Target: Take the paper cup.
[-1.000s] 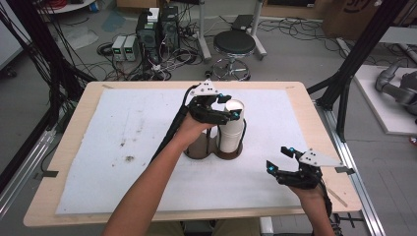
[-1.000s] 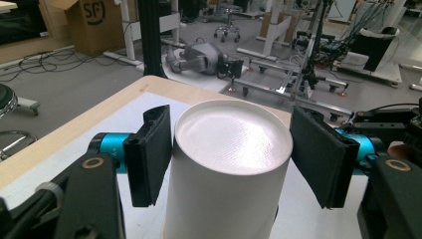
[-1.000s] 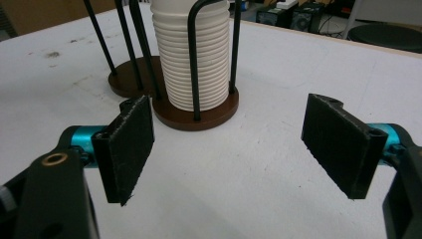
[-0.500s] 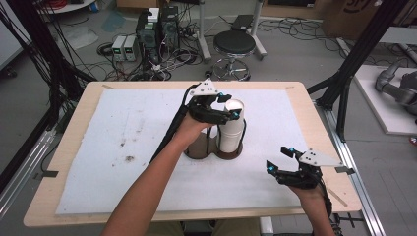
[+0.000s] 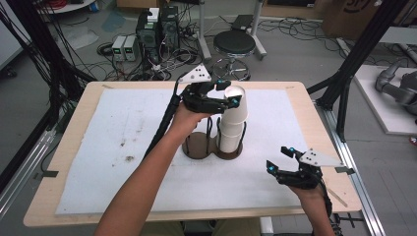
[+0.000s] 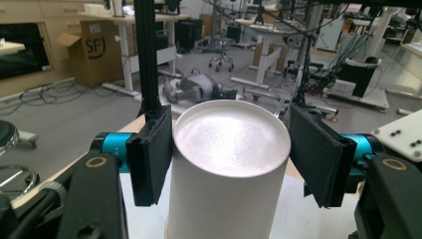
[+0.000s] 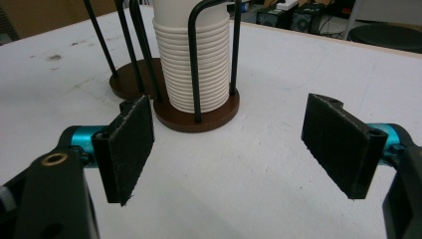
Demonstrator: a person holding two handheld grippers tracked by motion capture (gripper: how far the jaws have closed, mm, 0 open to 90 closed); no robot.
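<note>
The left gripper point(image 5: 235, 100) is clamping a white paper cup point(image 5: 233, 101) near its rim — in the left gripper view the two black pads are pressing on either side of the cup point(image 6: 226, 164), which is sitting mouth down with its flat base point(image 6: 231, 133) facing the camera. The jaws have just been closing, with the cup between them. In the high view this cup is standing proud at the top of the cup stack point(image 5: 230, 132), above the black wire cup holder point(image 5: 216, 142) near the middle of the bench point(image 5: 314, 123). The right gripper point(image 5: 280, 160) is resting low near the bench's front right corner, jaws spread wide and holding nothing; the right gripper view is looking past its pads at the ribbed rims of the stack point(image 7: 191, 64) and the holder's brown base point(image 7: 199, 117). A paper cup like this is probably very light and thin-walled, so it is likely to dent under a hard squeeze and may drag the next cup up with it; gripping across the stiffer base end, as the pads are now doing, looks like the sound choice. The upright wire posts point(image 7: 195, 59) are hemming in the stack, so straight up seems the clean way out. The white mat point(image 5: 123, 128) to the left is lying open, while the bench edges are close on the right gripper's side — less room there.
</note>
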